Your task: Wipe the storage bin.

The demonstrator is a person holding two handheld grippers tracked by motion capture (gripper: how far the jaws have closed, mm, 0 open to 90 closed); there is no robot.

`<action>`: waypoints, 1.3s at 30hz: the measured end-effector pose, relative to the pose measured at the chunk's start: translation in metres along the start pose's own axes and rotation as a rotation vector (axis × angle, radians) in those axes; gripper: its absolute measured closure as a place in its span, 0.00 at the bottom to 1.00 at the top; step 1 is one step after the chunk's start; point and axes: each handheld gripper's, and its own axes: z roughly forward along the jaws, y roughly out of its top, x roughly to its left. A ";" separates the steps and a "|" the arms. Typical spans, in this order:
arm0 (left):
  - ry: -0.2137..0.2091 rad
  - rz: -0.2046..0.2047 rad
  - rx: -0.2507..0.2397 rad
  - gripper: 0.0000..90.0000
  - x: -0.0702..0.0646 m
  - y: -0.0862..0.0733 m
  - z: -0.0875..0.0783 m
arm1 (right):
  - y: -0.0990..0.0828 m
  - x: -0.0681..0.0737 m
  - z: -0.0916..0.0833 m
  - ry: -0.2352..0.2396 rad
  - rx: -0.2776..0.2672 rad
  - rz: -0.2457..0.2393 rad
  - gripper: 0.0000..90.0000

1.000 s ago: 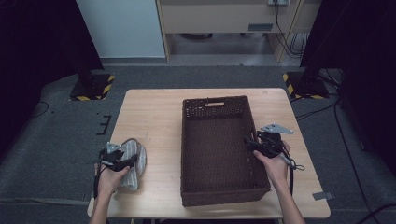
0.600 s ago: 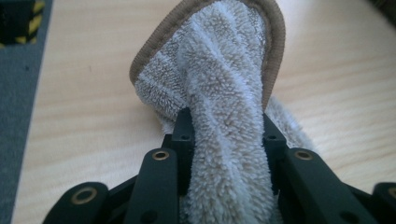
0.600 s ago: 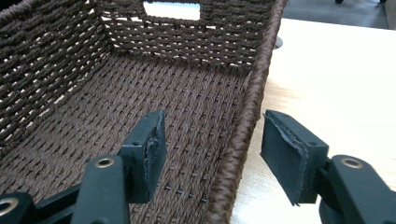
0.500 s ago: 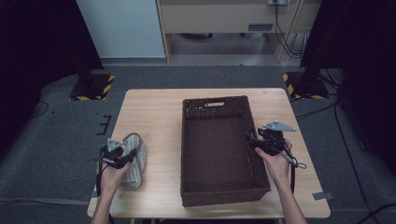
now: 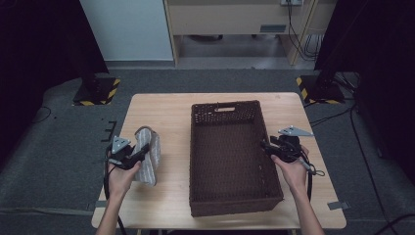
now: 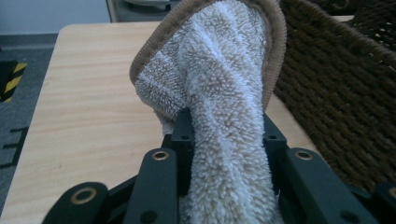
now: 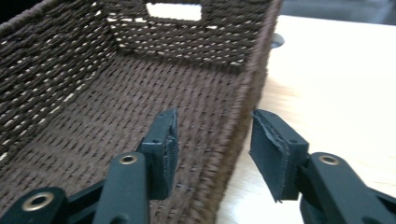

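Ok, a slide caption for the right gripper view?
Right gripper straddling the brown wicker basket's side wall, jaws closing, not yet gripping.

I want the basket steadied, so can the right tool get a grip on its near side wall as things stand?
Probably yes. The right tool already straddles the basket wall, one jaw inside, one outside, closing but not yet pressing, with nothing between.

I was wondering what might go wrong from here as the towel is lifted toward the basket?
1. The left gripper pinches only a fold of the towel; the rest hangs loose and may snag on the basket rim.
2. The right gripper straddles the basket's right wall, its fingers just closing with the wall between them and not yet pressing it; the basket may slide on the table if nudged.
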 end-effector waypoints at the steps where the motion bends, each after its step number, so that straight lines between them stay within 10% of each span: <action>1: 0.000 0.009 -0.004 0.74 -0.001 0.002 0.001 | 0.000 -0.002 -0.002 -0.012 -0.003 -0.004 0.59; 12: -0.048 0.019 -0.060 0.74 -0.020 0.028 0.015 | -0.005 -0.001 0.006 -0.025 0.051 -0.062 0.63; 17: -0.058 0.025 -0.087 0.74 -0.030 0.046 0.033 | -0.010 -0.004 0.007 0.008 0.040 -0.009 0.69; 39: -0.133 0.040 -0.072 0.73 -0.060 0.068 0.145 | -0.013 0.001 0.003 0.000 0.039 -0.050 0.76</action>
